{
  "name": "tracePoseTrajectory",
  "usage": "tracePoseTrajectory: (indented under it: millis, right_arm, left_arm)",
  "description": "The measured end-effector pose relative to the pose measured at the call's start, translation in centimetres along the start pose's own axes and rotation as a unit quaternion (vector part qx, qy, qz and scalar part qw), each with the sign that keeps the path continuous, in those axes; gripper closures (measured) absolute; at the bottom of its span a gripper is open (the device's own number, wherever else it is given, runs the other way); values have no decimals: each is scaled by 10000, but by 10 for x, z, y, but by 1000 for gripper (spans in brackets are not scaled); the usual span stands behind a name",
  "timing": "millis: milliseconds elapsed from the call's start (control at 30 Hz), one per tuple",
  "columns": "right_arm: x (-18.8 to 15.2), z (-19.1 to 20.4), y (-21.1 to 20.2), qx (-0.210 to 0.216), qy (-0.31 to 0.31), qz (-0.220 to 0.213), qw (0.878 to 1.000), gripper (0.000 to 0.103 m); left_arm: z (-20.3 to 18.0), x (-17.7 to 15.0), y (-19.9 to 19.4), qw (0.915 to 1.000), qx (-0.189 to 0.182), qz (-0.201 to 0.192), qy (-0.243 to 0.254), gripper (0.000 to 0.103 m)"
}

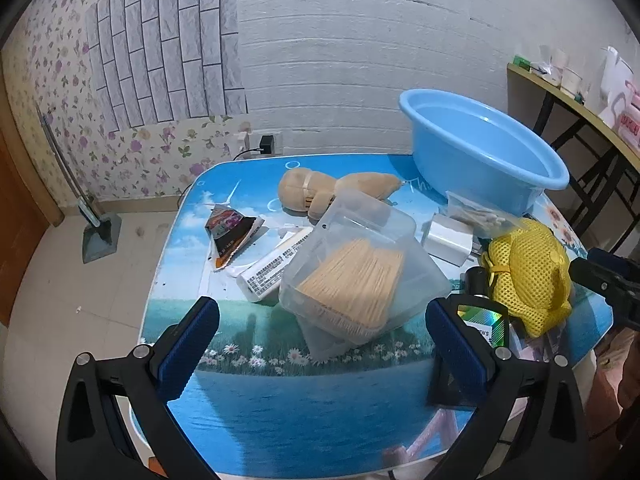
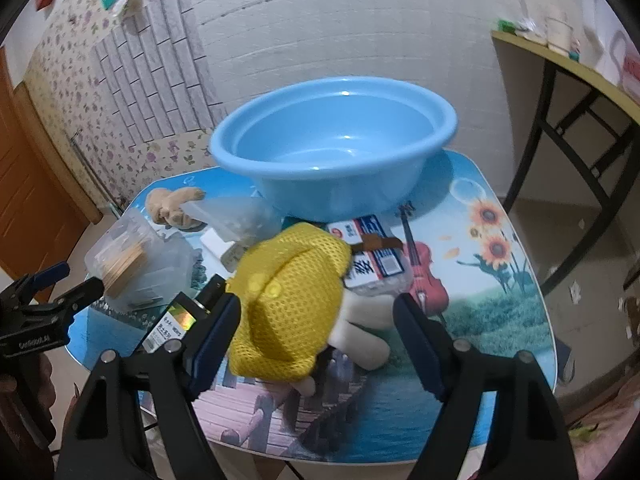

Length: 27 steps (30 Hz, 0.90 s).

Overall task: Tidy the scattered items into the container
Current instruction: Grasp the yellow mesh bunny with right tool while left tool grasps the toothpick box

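Printed-landscape counter (image 2: 500, 292) carries a round blue plastic basin (image 2: 336, 152) near its far edge; left gripper (image 1: 320, 312) fingers wide before a clear plastic toothpick box (image 1: 360, 272), right gripper (image 2: 316, 312) fingers wide around a yellow mesh pouch (image 2: 288, 300)

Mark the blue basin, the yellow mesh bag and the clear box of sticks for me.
blue basin (image 2: 340, 184), right wrist view, on its front outer wall.
yellow mesh bag (image 2: 288, 300), right wrist view, on the middle of the mesh.
clear box of sticks (image 1: 360, 276), left wrist view, on its lid over the sticks.
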State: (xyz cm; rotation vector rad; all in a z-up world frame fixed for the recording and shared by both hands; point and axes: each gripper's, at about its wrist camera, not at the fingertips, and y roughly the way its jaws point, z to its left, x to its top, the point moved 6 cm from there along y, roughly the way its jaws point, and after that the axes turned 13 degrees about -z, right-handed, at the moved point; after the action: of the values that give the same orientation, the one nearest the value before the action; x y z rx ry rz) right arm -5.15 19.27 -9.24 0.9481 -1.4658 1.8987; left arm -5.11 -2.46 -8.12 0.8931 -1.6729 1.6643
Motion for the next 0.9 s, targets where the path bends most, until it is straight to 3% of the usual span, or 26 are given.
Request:
tracePoseTrajectory:
  millis: [400, 733, 900]
  right_arm:
    - [0, 20, 8, 240, -460, -58, 9986, 30]
    - [-6, 15, 21, 252, -351, 109, 9990, 30]
    - [-9, 21, 25, 160, -615, 96, 9979, 30]
  left_arm:
    - [-2, 2, 14, 9999, -88, -62, 110, 0]
    - [-6, 2, 28, 9997, -133, -29, 212, 0]
    - [-12, 0, 35, 9993, -202, 26, 315, 0]
